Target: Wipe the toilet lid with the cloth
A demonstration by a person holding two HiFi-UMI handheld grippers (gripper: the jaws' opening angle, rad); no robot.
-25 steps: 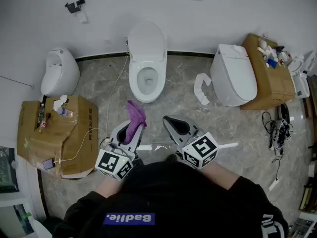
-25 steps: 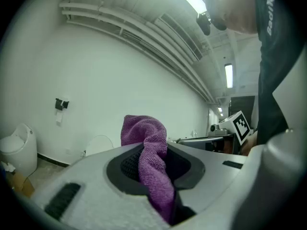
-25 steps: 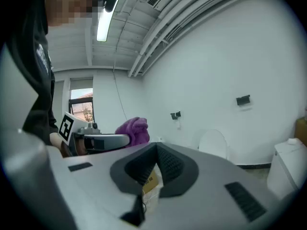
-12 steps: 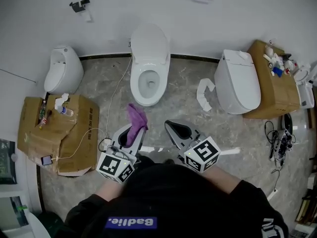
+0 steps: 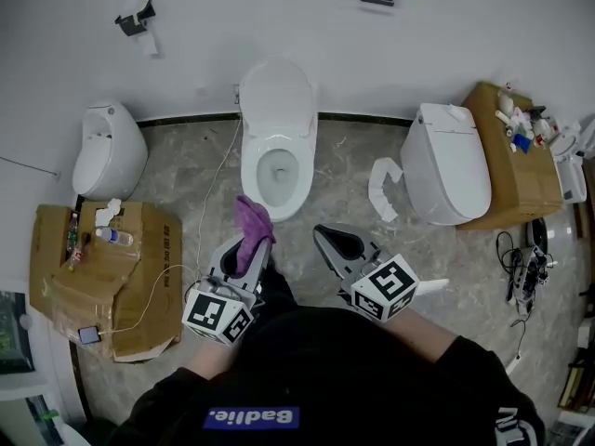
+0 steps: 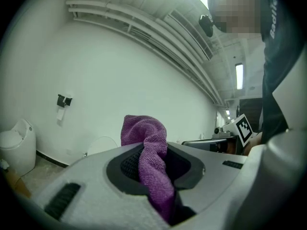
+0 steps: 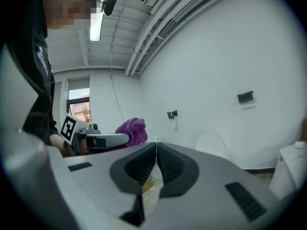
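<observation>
A white toilet stands against the far wall with its lid (image 5: 274, 94) raised and its bowl (image 5: 276, 167) open. My left gripper (image 5: 255, 242) hovers over the floor just in front of the bowl, shut on a purple cloth (image 5: 252, 221) that bunches up beyond its tips. In the left gripper view the cloth (image 6: 145, 131) fills the gap between the jaws, with the lid (image 6: 102, 145) behind. My right gripper (image 5: 324, 233) is beside it to the right, shut with nothing held. Its tips (image 7: 156, 146) meet, and the lid (image 7: 211, 140) stands ahead.
A small white urinal (image 5: 108, 147) and a cardboard box (image 5: 139, 277) with a bottle are at the left. A second toilet (image 5: 444, 163) with its lid down, a box of bottles (image 5: 513, 170) and floor cables (image 5: 527, 254) are at the right. A white strip (image 5: 379, 182) lies between the toilets.
Both grippers have come closer to the open toilet, the cloth now near the bowl's front rim. Neither gripper's hold has changed.
</observation>
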